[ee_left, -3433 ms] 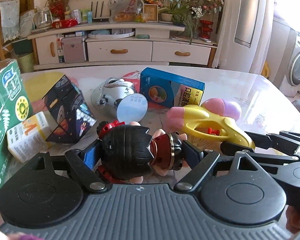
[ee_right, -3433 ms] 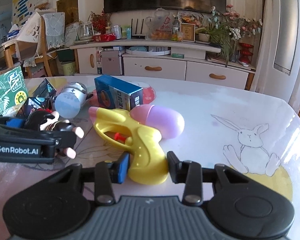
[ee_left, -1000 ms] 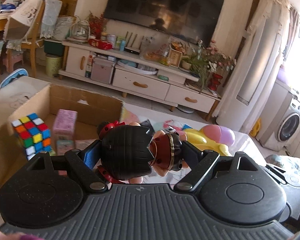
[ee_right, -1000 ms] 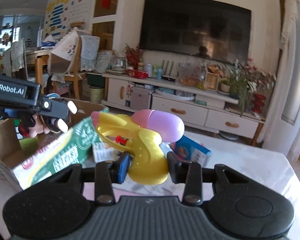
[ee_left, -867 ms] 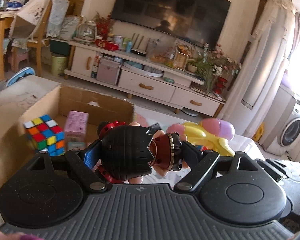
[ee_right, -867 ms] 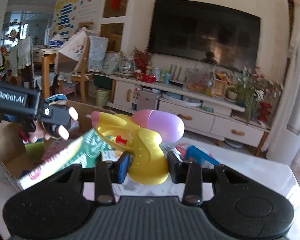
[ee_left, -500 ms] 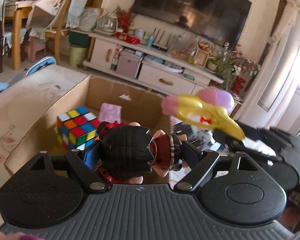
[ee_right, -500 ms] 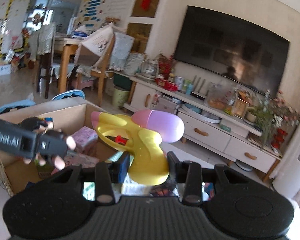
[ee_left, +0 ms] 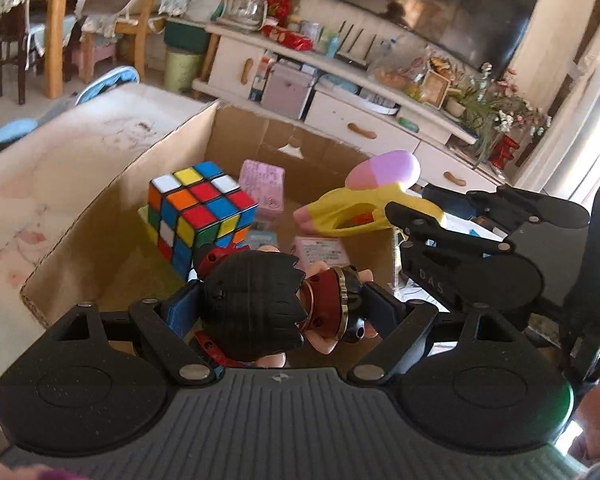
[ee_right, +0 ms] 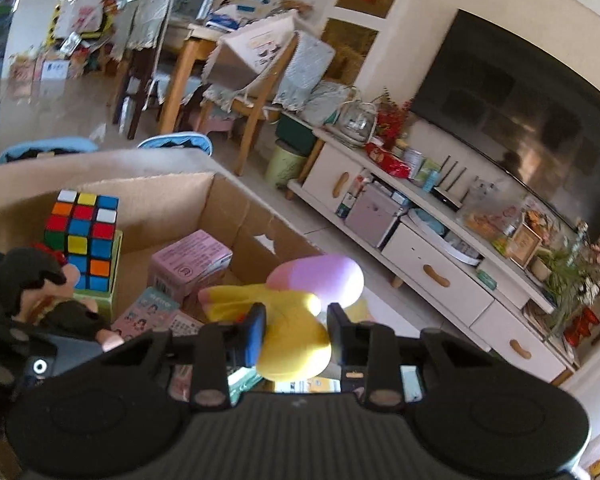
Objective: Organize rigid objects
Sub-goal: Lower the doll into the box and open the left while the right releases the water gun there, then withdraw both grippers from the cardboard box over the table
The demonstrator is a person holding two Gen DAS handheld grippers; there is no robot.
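Over cardboard box [ee_left: 100, 216] — water gun [ee_right: 296, 320] clamped in right hand-held gripper [ee_right: 296, 338]; figurine [ee_left: 268, 304] in left hand-held gripper [ee_left: 278, 308]

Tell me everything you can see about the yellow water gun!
The water gun looks like glossy hard plastic: a yellow body, a rounded pink and purple tank on top, a pale pink muzzle tip and a small red trigger. The right hand-held gripper clamps its yellow handle between the two fingers, one blue pad pressed against it. It hangs in the air, muzzle pointing out over the open cardboard box, touching nothing but the gripper. The jaws have just been closing tighter on the handle.
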